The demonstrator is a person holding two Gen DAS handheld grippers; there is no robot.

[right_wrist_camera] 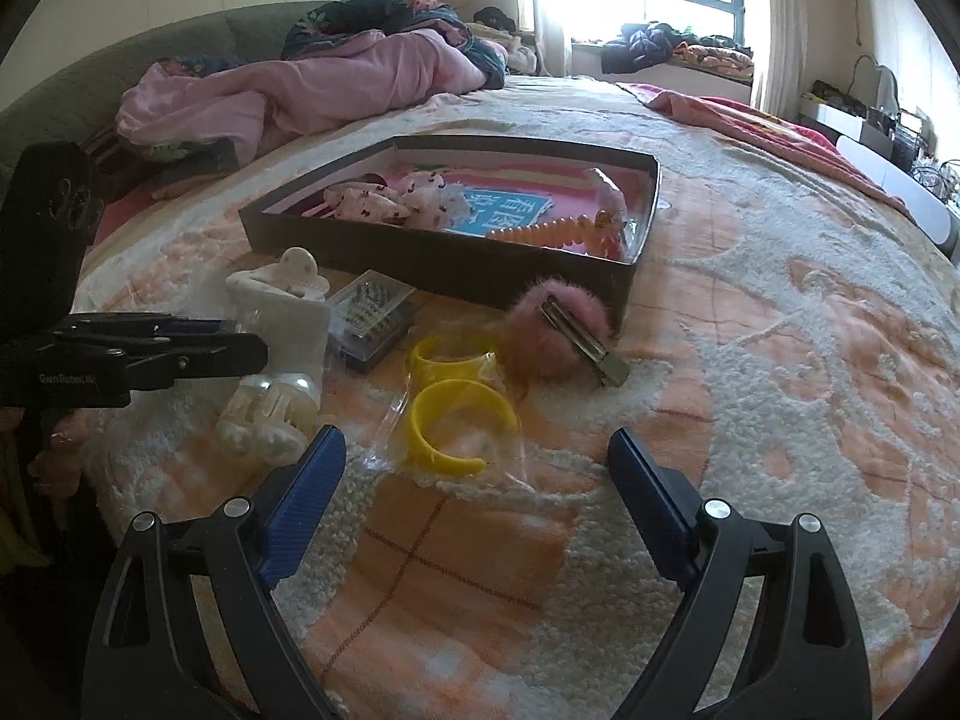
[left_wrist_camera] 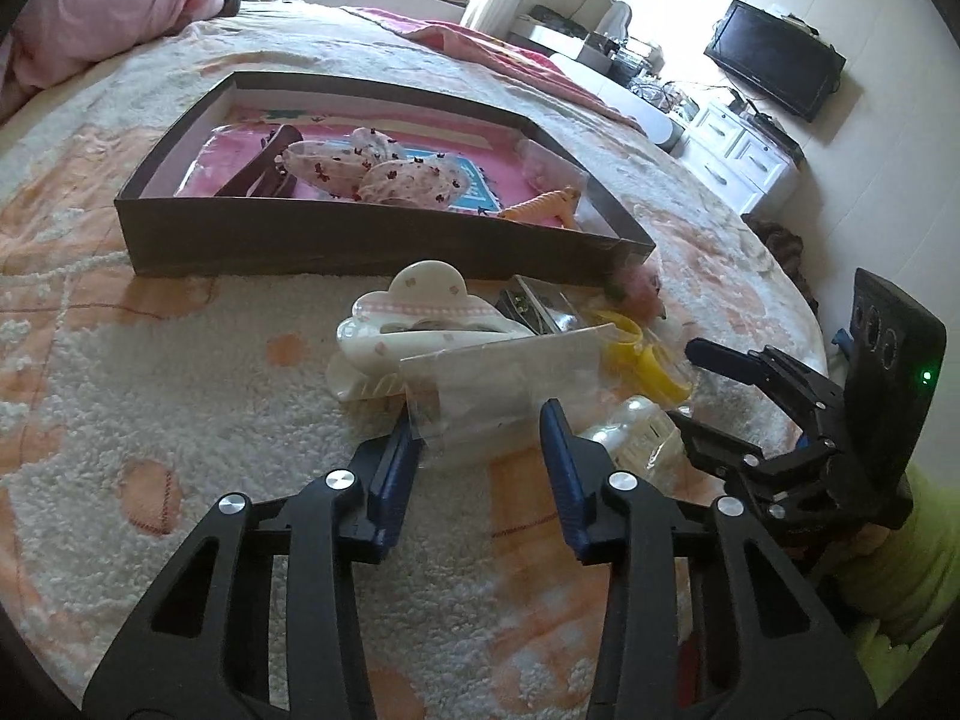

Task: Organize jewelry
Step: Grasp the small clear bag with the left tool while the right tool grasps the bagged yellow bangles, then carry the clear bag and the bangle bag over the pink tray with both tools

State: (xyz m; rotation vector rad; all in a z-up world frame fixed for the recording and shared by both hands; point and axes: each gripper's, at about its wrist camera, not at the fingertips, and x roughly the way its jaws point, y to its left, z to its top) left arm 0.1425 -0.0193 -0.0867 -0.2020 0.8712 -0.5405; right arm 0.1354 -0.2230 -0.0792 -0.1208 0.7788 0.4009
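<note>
A dark shallow box [left_wrist_camera: 360, 246] [right_wrist_camera: 456, 267] lies on the bed and holds floral hair bows [left_wrist_camera: 372, 171], a dark clip [left_wrist_camera: 264, 171] and an orange clip [left_wrist_camera: 543, 204] [right_wrist_camera: 540, 234]. In front of it lie a white claw clip [left_wrist_camera: 414, 315] [right_wrist_camera: 282, 288], a clear packet [left_wrist_camera: 510, 378], yellow bracelets in a clear bag [right_wrist_camera: 459, 426] [left_wrist_camera: 645, 360], a pink fluffy clip [right_wrist_camera: 558, 333] and a small case of pins [right_wrist_camera: 372, 315]. My left gripper [left_wrist_camera: 480, 426] is open around the clear packet's near edge. My right gripper [right_wrist_camera: 477, 456] is open just short of the bracelets.
The bed has a fluffy orange-and-white blanket [right_wrist_camera: 780, 420]. A pink quilt [right_wrist_camera: 300, 90] is heaped at the far side. A clear plastic claw clip [right_wrist_camera: 270, 417] lies by the left gripper. A dresser and TV [left_wrist_camera: 774, 57] stand beyond the bed.
</note>
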